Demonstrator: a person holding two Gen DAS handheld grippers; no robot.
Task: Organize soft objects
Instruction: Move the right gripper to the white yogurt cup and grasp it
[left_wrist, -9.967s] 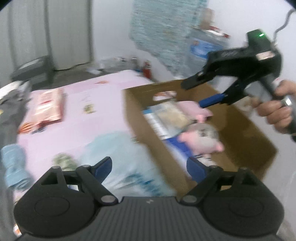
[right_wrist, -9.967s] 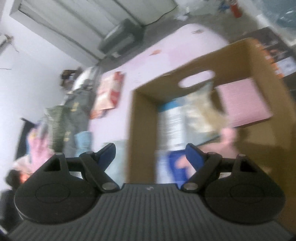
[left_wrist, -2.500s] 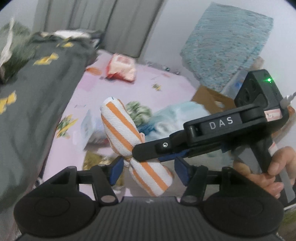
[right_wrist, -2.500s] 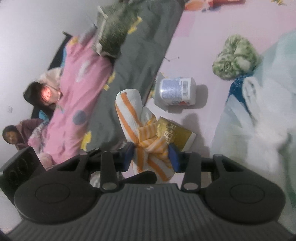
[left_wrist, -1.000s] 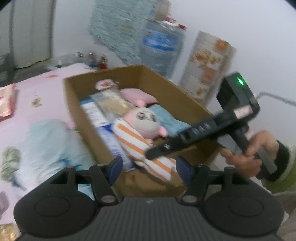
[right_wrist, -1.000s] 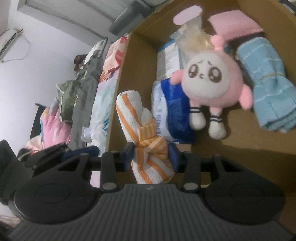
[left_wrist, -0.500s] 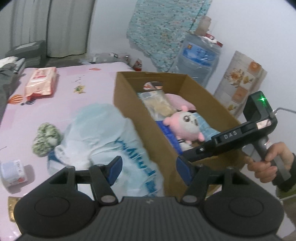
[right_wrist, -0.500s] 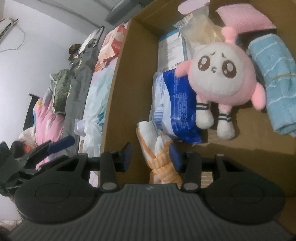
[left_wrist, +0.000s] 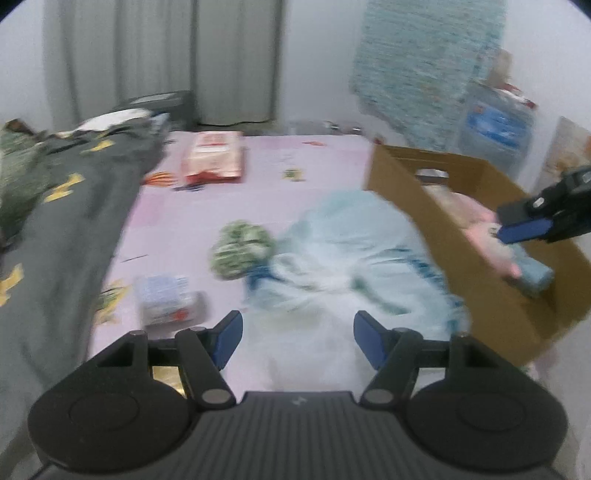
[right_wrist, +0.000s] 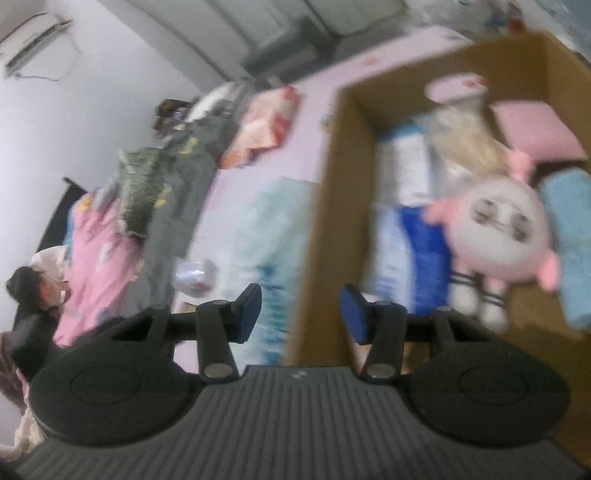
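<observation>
Nearest the left gripper (left_wrist: 297, 334), whose blue-padded jaws stand spread and empty, lies a crumpled pale-blue plastic bag (left_wrist: 347, 251) on the pink bed sheet (left_wrist: 266, 173). Left of the bag sits a small white printed roll (left_wrist: 168, 295); just beyond it, touching the bag's edge, is a green-and-white knitted bundle (left_wrist: 242, 249). Farther back lies a red-and-white soft pack (left_wrist: 214, 157), with a dark grey blanket (left_wrist: 55, 221) along the left.

The open brown cardboard box (right_wrist: 332, 184) stands beside the bag. Inside are a round pink-and-white plush toy (right_wrist: 495, 225), a rolled light-blue towel (right_wrist: 569, 236), a blue-and-white packet (right_wrist: 410, 243) and a pink folded cloth (right_wrist: 532, 129).

Risks, as judged: both views are blurred by motion, so a reach for the knitted bundle may land on the slippery bag instead, dragging it against the box. A shallow pinch on the bundle could also let it unravel or drop short of the box wall.

The right gripper (right_wrist: 300, 312) hangs over the box's near wall; its jaws have just been opening, stand moderately apart, and hold nothing.
</observation>
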